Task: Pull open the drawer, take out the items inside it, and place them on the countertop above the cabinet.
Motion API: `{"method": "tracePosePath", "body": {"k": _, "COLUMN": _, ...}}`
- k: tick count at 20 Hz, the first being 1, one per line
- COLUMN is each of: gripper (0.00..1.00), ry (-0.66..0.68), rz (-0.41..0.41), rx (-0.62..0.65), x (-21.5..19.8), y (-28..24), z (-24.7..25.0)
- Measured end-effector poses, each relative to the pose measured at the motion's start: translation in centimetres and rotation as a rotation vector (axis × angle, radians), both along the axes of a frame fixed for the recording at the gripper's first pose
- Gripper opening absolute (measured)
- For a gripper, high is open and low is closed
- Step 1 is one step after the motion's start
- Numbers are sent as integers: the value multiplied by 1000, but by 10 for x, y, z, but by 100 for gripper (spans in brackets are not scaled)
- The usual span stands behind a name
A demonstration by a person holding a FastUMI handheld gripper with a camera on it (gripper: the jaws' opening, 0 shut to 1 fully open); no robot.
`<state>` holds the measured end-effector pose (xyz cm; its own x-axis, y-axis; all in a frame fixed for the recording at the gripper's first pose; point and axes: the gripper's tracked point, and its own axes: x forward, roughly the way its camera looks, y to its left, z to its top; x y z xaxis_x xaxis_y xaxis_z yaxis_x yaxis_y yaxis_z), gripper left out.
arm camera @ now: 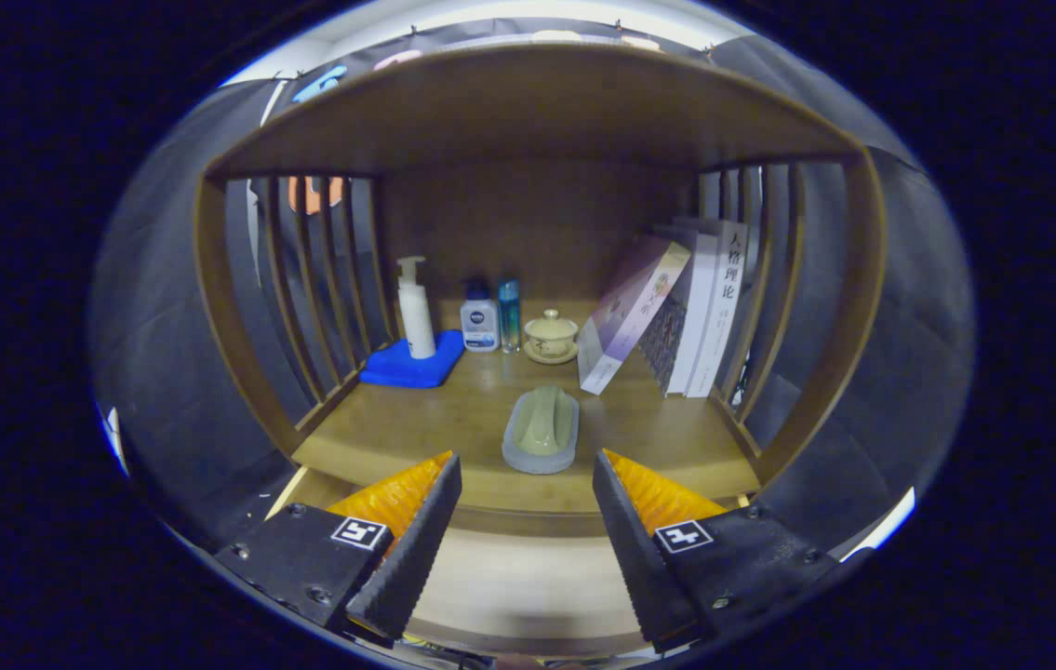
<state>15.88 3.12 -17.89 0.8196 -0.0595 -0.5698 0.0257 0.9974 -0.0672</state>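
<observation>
Drawer [528,586] below gapes open, so the soap dish [541,430] rests on the countertop [379,428] just beyond the gripper [528,507], fingers apart, evidently released.

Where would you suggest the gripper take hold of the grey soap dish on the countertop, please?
Grip the soap dish across its two long sides, coming in from the front, above the countertop. It lies lengthwise just ahead of the open gripper, so its narrow width likely fits between the fingers; the books stand apart to one side.
</observation>
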Motion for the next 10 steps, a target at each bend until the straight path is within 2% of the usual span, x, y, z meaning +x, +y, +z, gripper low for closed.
{"method": "tracePosePath", "body": {"k": 5, "gripper": 90, "ry": -162, "rz": 39, "rx": -21, "x": -54, "y": 4, "z": 9}}
{"method": "tracePosePath", "body": {"k": 10, "gripper": 91, "ry": -233, "rz": 55, "rx": -57, "x": -101, "y": 8, "z": -25}}
